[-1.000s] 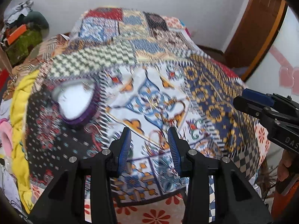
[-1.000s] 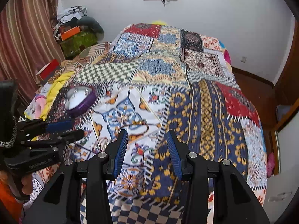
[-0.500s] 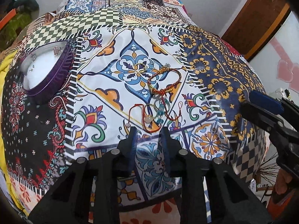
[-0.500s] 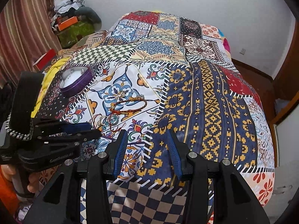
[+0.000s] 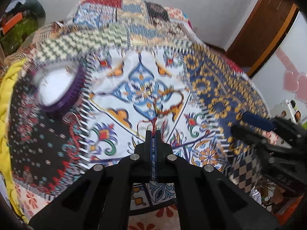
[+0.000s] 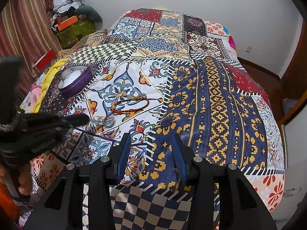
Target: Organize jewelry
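Far left on the bed: the purple jewelry box, lid off, white lining showing, small silvery pieces inside near its far rim, too small to name. It sits well apart from the loose pieces and has not shifted over the last second. Next over, your left tongs: half a second ago they stood parted just short of the red cord bracelet; now they're closed on its red braided strand, pinched between the blue pads. The left view is smeared with motion blur, so I'd judge you're already pulling up; whether the cord has left the quilt I cannot tell. Just beyond, the brown-and-orange braided bracelet lies flat on the white patterned patch, untouched, with a teal tangle beside it near the left tongs' tips. Right side: your right tongs hang open over the navy-and-yellow patch, holding nothing, same spread as a second ago. Meaning: the first grasp looks made; carrying it leftward to the box is the likely next leg. Watch for the thin cord slipping or dragging the teal piece along.
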Demonstrator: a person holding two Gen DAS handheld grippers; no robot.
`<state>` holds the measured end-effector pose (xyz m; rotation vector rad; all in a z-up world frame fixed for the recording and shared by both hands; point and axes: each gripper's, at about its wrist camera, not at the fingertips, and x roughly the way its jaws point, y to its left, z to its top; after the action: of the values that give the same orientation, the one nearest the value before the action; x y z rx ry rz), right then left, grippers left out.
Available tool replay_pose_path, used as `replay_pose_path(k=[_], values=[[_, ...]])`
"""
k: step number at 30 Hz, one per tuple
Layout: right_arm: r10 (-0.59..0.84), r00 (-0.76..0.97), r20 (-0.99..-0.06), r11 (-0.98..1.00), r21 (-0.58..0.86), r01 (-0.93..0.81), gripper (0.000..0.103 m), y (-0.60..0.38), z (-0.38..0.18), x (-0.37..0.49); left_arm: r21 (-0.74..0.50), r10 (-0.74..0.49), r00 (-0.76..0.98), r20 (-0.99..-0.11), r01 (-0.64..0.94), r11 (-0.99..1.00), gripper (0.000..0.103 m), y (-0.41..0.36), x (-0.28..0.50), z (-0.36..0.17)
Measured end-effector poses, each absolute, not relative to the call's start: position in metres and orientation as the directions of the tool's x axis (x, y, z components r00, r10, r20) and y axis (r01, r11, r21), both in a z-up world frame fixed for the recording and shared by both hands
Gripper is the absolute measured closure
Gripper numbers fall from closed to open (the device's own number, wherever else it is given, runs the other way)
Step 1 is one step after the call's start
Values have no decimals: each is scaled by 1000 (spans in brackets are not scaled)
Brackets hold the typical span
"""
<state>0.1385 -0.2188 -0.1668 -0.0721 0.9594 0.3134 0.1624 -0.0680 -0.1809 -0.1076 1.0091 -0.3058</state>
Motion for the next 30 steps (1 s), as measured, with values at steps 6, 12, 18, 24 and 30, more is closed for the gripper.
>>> replay_pose_path(k=[6, 12, 18, 24, 30], values=[[241, 529, -814, 947, 79, -310, 63, -211, -167, 138, -242, -305, 582, -754, 186, 952, 103, -46, 154, -140], [254, 512, -821, 938, 80, -337, 63, -199, -170, 139, -247, -300, 643, -705, 175, 953, 103, -26, 145, -115], [291, 469, -834, 920, 111, -375, 63, -181, -176, 143, -249, -279, 634, -722, 139, 959, 103, -8, 142, -123], [303, 424, -853, 905, 118, -409, 63, -163, -187, 146, -277, -279, 580, -765, 95, 956, 103, 10, 143, -154], [305, 386, -870, 895, 124, -429, 63, -152, -198, 150, -315, -275, 525, -805, 15, 949, 103, 36, 146, -185]])
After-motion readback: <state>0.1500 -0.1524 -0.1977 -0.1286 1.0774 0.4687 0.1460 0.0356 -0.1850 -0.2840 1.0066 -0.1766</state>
